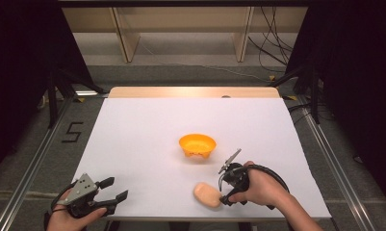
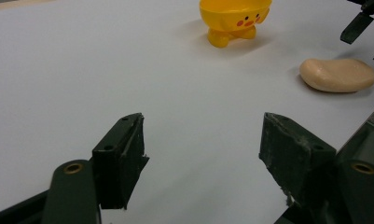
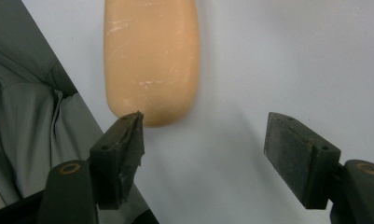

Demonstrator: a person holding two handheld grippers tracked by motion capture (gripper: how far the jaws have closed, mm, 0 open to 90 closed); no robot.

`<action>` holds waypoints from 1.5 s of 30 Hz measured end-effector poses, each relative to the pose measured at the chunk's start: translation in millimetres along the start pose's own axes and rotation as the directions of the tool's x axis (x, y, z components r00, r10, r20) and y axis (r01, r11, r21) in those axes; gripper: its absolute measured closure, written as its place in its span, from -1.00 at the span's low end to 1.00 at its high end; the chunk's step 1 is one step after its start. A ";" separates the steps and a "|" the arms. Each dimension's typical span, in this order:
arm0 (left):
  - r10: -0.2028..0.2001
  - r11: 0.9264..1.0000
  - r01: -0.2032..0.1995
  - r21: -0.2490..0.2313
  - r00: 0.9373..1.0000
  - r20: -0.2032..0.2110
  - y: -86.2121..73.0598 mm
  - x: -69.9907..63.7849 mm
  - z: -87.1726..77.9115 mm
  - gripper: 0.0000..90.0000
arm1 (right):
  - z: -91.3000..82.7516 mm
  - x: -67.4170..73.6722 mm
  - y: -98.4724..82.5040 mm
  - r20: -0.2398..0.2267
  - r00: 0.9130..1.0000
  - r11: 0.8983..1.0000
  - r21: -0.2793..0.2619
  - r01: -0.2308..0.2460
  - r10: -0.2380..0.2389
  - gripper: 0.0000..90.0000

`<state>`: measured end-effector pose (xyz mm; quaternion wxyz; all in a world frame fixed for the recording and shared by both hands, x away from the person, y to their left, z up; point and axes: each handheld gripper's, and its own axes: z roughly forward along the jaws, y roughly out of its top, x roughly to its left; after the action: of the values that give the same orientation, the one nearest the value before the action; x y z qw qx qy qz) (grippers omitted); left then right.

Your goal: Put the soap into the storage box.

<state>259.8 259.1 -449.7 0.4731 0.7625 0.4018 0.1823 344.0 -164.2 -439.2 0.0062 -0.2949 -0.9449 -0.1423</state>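
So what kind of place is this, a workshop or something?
Probably a lab recording booth: black curtains flank a white-covered table, loose cables lie behind, and the right gripper nears a peach bar.

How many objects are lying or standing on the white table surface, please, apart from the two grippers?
2. An orange bowl stands near the table's middle. A peach oval piece lies near the front edge, just beside the open right gripper. Nothing seems hidden.

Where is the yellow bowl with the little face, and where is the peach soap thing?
yellow bowl [image 2: 235, 18], left gripper view, on its face side.
peach soap thing [image 3: 151, 56], right gripper view, on its flat top.
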 end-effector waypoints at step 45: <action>0.002 1.000 -0.002 -0.002 1.000 0.008 0.2 -0.4 -0.3 -0.32 | 29.2 29.1 54.3 -0.041 0.992 0.987 0.104 0.124 -0.120 -0.42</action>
<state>259.4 258.9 -449.3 0.4753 0.7630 0.3993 0.1802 352.4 -97.5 -450.0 0.0294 -0.2333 -0.9671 -0.0972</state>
